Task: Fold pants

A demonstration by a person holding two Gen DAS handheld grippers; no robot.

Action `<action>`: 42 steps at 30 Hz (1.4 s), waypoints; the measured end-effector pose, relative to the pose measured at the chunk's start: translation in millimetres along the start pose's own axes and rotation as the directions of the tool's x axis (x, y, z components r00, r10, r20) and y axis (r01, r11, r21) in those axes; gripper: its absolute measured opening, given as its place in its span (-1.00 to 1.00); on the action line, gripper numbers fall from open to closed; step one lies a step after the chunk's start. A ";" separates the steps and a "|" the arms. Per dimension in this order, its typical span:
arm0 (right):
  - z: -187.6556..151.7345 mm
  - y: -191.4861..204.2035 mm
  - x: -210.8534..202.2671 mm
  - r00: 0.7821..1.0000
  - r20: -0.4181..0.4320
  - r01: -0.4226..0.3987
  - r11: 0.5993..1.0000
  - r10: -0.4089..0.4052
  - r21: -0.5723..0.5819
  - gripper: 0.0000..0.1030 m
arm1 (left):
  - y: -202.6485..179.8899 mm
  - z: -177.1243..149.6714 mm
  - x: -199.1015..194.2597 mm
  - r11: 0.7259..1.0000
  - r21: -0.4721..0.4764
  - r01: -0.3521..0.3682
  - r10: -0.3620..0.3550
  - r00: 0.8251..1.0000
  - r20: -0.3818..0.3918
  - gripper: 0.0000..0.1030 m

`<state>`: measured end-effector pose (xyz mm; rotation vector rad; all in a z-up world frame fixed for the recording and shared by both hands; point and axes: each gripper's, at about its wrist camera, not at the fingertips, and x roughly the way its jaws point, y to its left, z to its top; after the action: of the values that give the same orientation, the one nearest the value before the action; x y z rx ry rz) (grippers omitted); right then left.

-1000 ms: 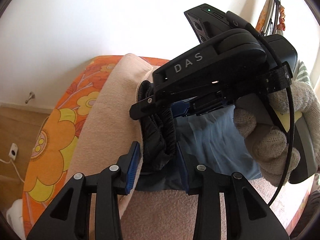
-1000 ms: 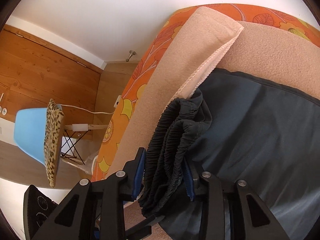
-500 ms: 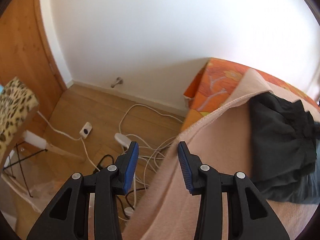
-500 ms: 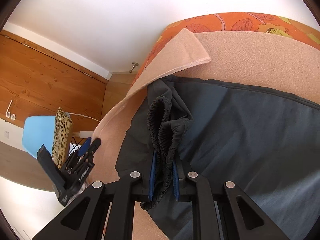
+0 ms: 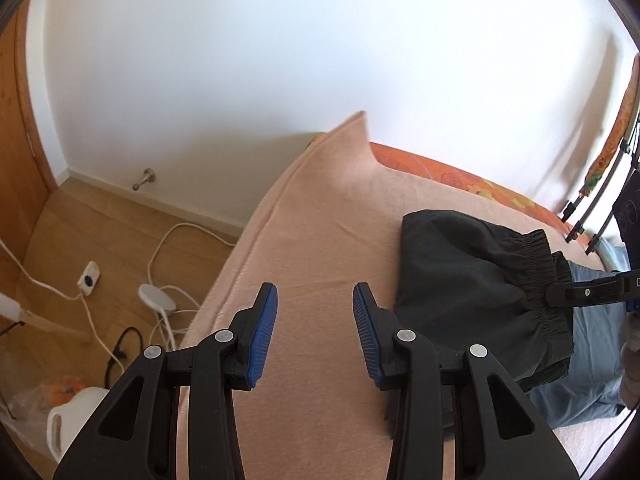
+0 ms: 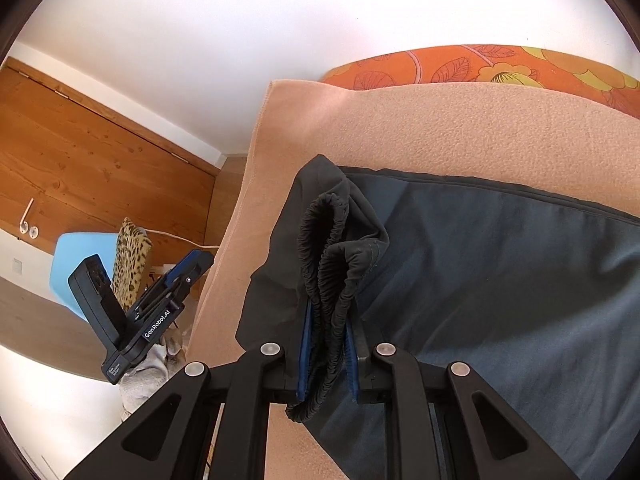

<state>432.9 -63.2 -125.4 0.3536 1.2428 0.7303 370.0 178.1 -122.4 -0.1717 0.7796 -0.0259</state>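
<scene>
The right gripper [image 6: 326,354] has its jaws closed on the gathered elastic waistband [image 6: 325,264] of the dark pants [image 6: 480,272]. The bunched band is pinched between the two blue pads [image 6: 304,356] and stands up ahead of them in a doubled loop, with a short end hanging below the jaws. Beyond and to the right of the jaws the rest of the pants lies spread flat on the peach blanket [image 6: 460,120] that covers the bed. An orange flowered sheet [image 6: 480,66] shows along the far edge past the blanket.

The left gripper [image 5: 314,334] hangs with its jaws wide apart and nothing between them; only bare peach blanket [image 5: 320,220] lies between and ahead of the pads. The pants [image 5: 460,276] sit to the right of those jaws, just beside the right finger, folded over into a dark heap with the ruffled waistband [image 5: 540,256] at the far right, where one tip of the right gripper [image 5: 588,292] reaches in from the edge and meets it. Lighter blue-grey fabric of the pants shows under the heap at the right.

In the right wrist view the left gripper [image 6: 188,268] is seen well to the left of the closed jaws, off the side of the bed, held in a gloved hand [image 6: 144,372]. To the left of the open jaws the wooden floor [image 5: 80,240] carries white cables [image 5: 160,240] and a round white plug [image 5: 156,294]
</scene>
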 end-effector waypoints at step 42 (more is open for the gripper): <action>-95.1 -203.6 -262.2 0.941 0.138 0.277 0.938 -0.308 0.208 -0.74 | -249.3 -81.7 1.9 0.878 0.359 0.317 -0.237 0.939 -0.250 -0.22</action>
<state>369.8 -400.8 -88.9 0.3644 1.1724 0.3212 324.0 -79.6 -140.0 0.1078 0.9286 -0.4800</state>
